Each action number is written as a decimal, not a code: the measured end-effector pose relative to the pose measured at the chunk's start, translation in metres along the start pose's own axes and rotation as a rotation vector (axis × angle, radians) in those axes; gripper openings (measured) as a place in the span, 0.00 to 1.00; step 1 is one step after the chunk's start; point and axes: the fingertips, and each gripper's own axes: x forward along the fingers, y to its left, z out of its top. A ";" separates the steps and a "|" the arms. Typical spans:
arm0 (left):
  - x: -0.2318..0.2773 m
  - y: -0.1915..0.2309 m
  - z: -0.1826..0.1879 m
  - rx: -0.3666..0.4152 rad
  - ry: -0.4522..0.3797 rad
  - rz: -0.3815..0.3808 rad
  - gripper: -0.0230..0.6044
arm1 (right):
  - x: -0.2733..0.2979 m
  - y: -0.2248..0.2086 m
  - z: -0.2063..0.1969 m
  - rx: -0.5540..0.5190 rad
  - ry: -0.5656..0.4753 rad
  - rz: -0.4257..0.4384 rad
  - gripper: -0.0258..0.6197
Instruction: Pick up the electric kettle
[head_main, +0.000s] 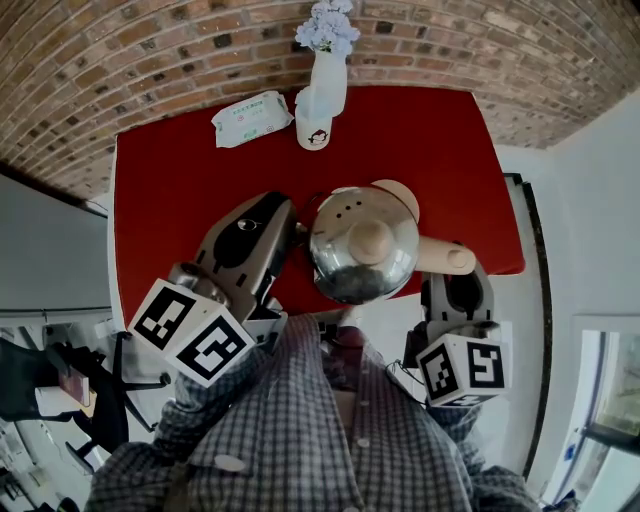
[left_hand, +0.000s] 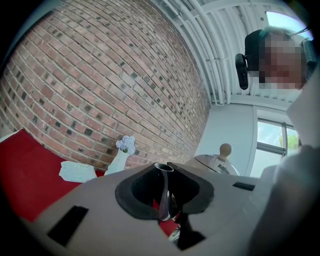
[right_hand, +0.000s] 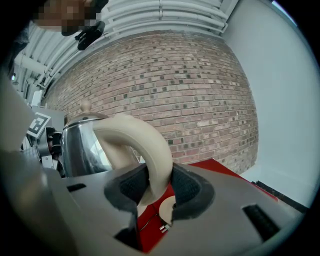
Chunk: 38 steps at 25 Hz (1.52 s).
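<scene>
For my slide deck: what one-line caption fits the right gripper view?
Right tool closed on the electric kettle's cream handle, brick wall behind.

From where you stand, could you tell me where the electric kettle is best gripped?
By its cream loop handle, from the person's right: it arches clear of the steel body, slim enough for jaws. The right gripper clamps it; the left gripper pinches the spout.

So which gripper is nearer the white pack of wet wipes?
Left. The left gripper grips the spout of the steel kettle, on the side facing the white wipes pack; the right gripper clamps the cream handle on the kettle's far side.
</scene>
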 end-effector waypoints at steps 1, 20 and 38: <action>0.000 0.000 0.000 -0.002 -0.001 -0.001 0.13 | 0.000 0.000 0.000 0.000 0.000 -0.002 0.25; 0.003 0.002 -0.004 -0.028 0.014 -0.019 0.13 | -0.005 -0.001 -0.001 -0.020 0.016 -0.038 0.25; 0.006 -0.006 -0.009 -0.029 0.027 -0.035 0.13 | -0.013 -0.008 -0.004 -0.022 0.024 -0.059 0.26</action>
